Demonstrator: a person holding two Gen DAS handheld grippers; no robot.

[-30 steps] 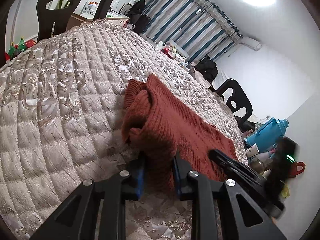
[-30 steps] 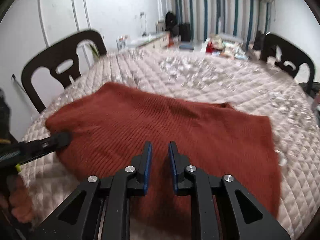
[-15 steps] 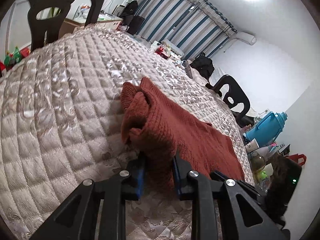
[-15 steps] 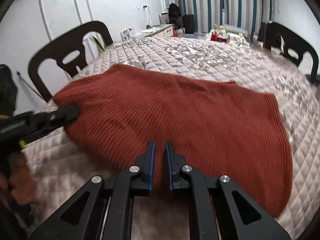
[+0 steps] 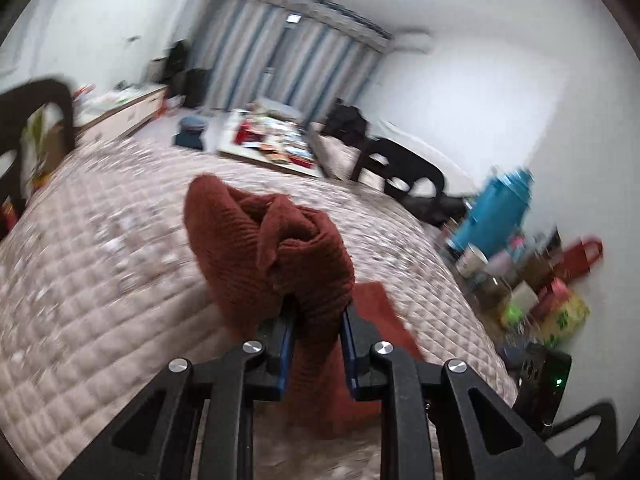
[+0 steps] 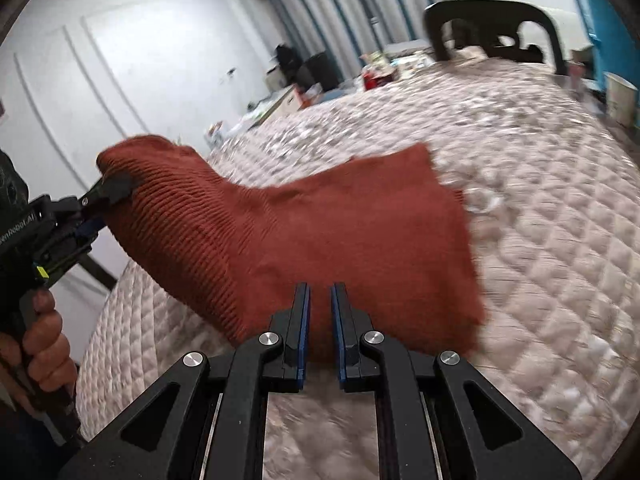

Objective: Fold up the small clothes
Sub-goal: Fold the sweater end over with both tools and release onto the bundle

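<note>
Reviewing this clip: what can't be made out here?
- Rust-red knitted garment: left wrist view, bunched folds hide its shape.
- Right gripper: right wrist view, cloth covers the fingertips, so actual pinching is unclear.
- Items beside the blue thermos jug: blurred.
- Quilted beige table cover: motion-blurred pattern.

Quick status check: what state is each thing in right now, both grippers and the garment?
Left gripper: shut on a bunched end of the sweater, raised off the quilt.
Right gripper: shut on the sweater's near edge.
Sweater: rust-red knit, left end lifted and bunched, far corner lying on the quilt.
Quilt: spread flat under the sweater.
</note>
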